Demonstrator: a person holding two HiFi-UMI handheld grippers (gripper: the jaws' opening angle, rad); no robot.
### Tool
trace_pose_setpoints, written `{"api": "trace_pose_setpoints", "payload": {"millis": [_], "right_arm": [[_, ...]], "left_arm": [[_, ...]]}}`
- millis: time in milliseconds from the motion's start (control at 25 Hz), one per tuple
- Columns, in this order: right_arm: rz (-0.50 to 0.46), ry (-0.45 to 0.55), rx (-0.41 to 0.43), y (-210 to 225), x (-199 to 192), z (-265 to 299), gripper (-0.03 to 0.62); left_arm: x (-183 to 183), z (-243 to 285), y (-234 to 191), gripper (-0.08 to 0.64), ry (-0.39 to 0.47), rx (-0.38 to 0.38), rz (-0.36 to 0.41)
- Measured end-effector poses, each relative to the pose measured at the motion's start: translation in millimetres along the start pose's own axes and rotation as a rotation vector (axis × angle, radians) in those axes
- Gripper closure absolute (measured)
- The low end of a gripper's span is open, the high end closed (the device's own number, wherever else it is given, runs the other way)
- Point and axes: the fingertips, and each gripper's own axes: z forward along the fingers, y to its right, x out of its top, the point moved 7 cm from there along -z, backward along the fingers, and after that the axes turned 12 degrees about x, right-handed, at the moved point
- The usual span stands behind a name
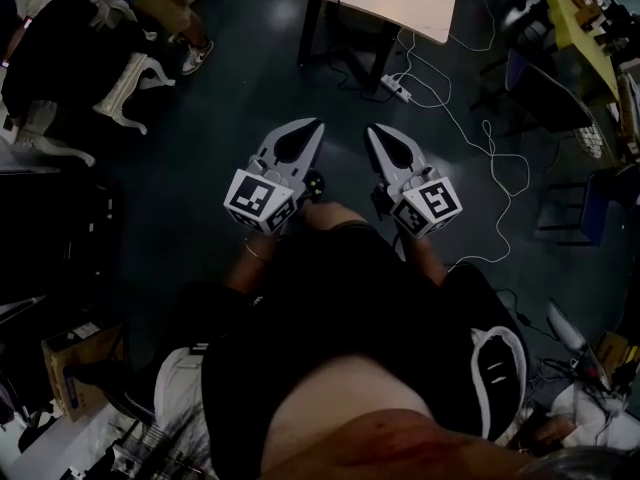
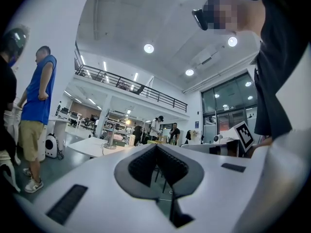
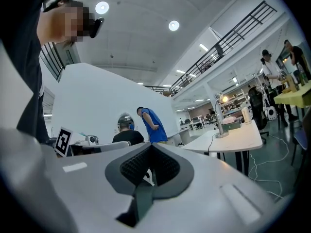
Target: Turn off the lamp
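Two grippers are out in front at waist level, side by side and pointing level over a dark floor. The left gripper [image 1: 317,123] has its jaws pressed together with nothing between them. The right gripper [image 1: 373,128] is likewise closed and empty. Each gripper's own view confirms this, with the pads meeting at the tip and only the room visible beyond.

Lamp [image 3: 221,116]: a slim desk type standing on a white table [image 3: 245,134] across the room, well apart from both grippers. Its head glows, so it is on. The left gripper view shows the same lamp [image 2: 111,139] small and far off. The head view catches only the near edge of the table [image 1: 400,3], not the lamp. A power strip [image 1: 396,89] lies on the floor by the table leg, with white cable trailing from it.

Step in hand, as I judge it, is the approach, with no contact made yet.

The next move calls for closing the distance to the table and then bringing one gripper up to the switch. At this range I cannot tell where the switch sits (base, stem or cord). Closed jaws would do for pushing a button, but a cord or rotary switch would need them spread first.

Watch for the floor cables underfoot.
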Motion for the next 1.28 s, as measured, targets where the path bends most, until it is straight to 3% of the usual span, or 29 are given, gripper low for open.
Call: {"api": "trace_pose_setpoints", "payload": {"millis": [400,1280], "right_arm": [[0.039,0.018,0.004,21,-7,29,0.592],[0.045,0.06,-0.078,89,8,95,0.592]], "left_arm": [[0,14,-31,0.552,-0.018,0.021,0.006],[15,96,-97,0.552,-0.05,-0.07,0.015]]}}
